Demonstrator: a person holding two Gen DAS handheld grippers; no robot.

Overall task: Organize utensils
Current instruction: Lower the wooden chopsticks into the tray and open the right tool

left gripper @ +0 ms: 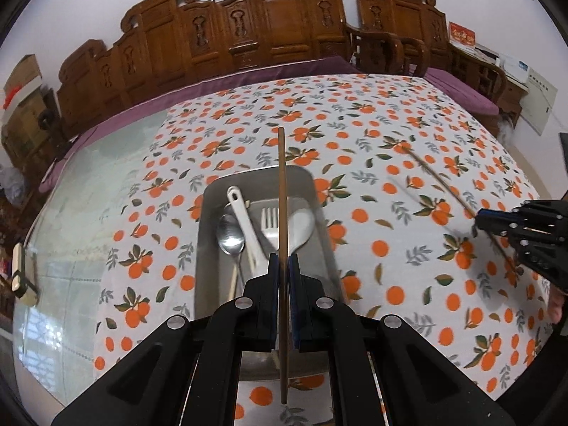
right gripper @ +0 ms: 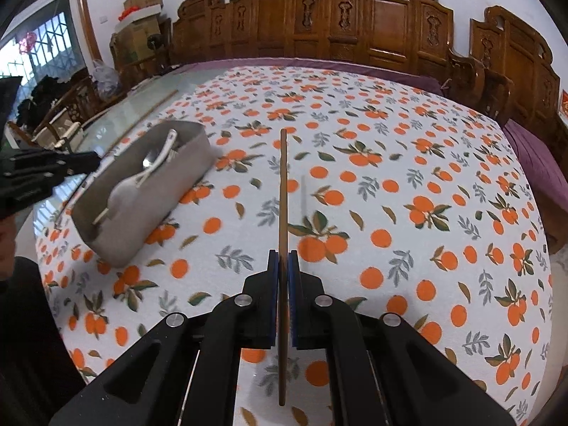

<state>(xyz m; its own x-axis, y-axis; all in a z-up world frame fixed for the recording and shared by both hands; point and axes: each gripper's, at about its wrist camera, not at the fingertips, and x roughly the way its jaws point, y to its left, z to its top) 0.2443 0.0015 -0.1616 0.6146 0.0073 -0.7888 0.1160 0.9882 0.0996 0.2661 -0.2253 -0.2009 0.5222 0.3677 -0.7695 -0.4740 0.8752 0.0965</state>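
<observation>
My left gripper [left gripper: 283, 259] is shut on a brown chopstick [left gripper: 282, 184] and hangs over the grey metal tray [left gripper: 312, 184]. In the tray lie a metal spoon [left gripper: 230, 236], a white ladle [left gripper: 245, 220], a white fork [left gripper: 271, 222] and a pale rice paddle [left gripper: 301, 225]. My right gripper [right gripper: 283, 257] is shut on a second brown chopstick [right gripper: 283, 184] above the orange-print tablecloth [right gripper: 390, 184], to the right of the tray [right gripper: 170, 184]. The right gripper [left gripper: 477, 220] also shows at the right edge of the left wrist view, and the left gripper [right gripper: 96, 161] at the left edge of the right wrist view.
The tablecloth [left gripper: 372, 135] covers most of a glass-topped table [left gripper: 117, 149]. Carved wooden benches [left gripper: 269, 25] with purple cushions stand behind it. A thin stick [right gripper: 156, 104] lies on the bare glass at the far left. Cardboard boxes [right gripper: 138, 21] are stacked in the corner.
</observation>
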